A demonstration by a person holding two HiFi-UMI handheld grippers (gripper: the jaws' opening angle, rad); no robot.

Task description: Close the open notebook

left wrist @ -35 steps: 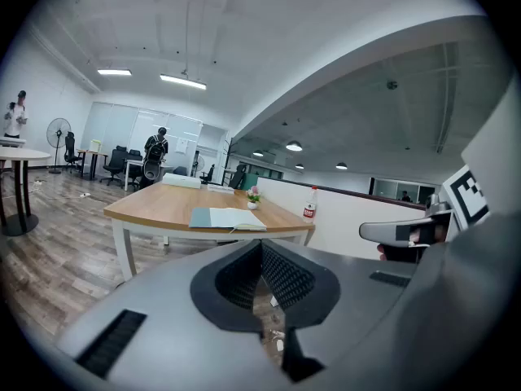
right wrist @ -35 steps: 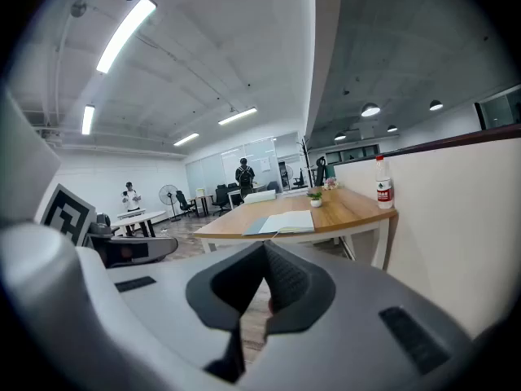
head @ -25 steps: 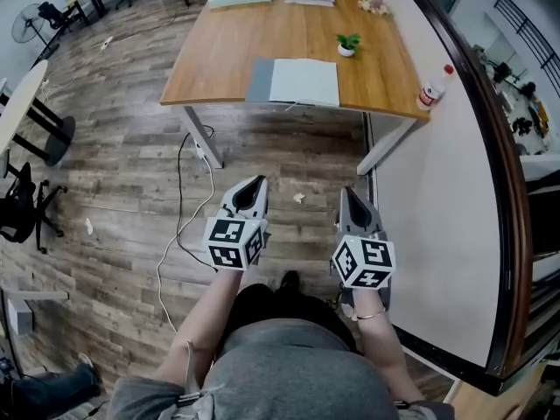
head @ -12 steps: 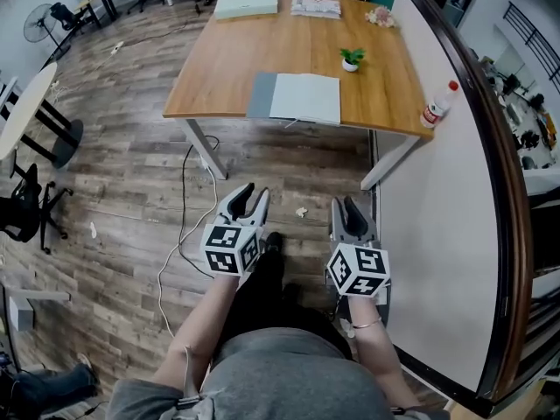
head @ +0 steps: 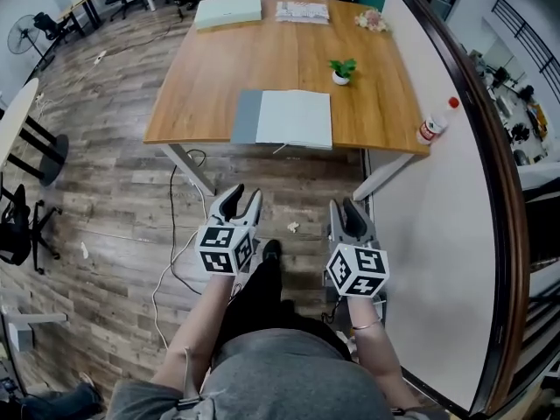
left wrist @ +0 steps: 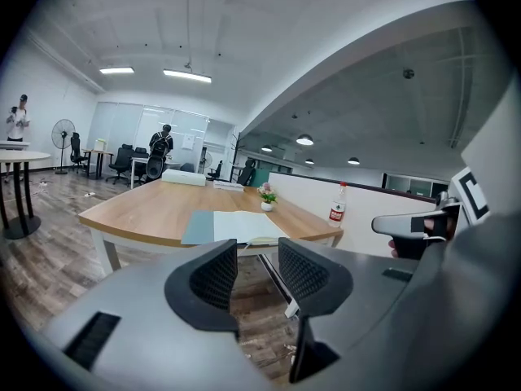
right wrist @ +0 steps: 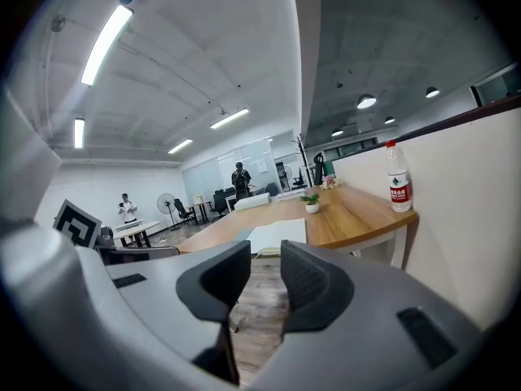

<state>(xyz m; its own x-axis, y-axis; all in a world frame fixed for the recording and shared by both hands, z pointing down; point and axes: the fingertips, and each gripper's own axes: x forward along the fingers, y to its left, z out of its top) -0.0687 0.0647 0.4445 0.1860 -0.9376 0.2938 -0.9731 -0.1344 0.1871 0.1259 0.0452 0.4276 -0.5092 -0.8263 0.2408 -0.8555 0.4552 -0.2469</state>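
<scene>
Well, the notebook [head: 282, 118] lies open and flat at the near edge of the surface [head: 262, 59], roughly mid-width. A narrow grey leaf [head: 247, 116] is on its left and a wider spread of pale pages [head: 296, 118] on its right. A small plant [head: 342, 70] stands beyond it to the right, and a bottle [head: 429, 129] sits at the right near corner, well apart from it.

Both tools are held out over the floor, short of the surface and nowhere near the notebook. The left tool [head: 238, 192] is released: its jaws have just been opening, and its own view shows only floor and the surface edge through the gap. The right tool [head: 347, 205] is released too, with a narrower gap, its jaws also just having opened and nothing between them.

The notebook looks light and thin. The grey leaf is probably a cover, stiffer than the pages, though I cannot tell how stiff. Lying flat on smooth wood, it will likely slide instead of lifting if pushed from the side. The loose pages would bend or crease under a hard pinch.

The best hold seems to be the outer left edge of the grey leaf, near its near corner, where a jaw can slip under from the surface edge. From there it can swing over the spine to the right. The right tool could rest lightly on the pages to stop the notebook shifting.
</scene>
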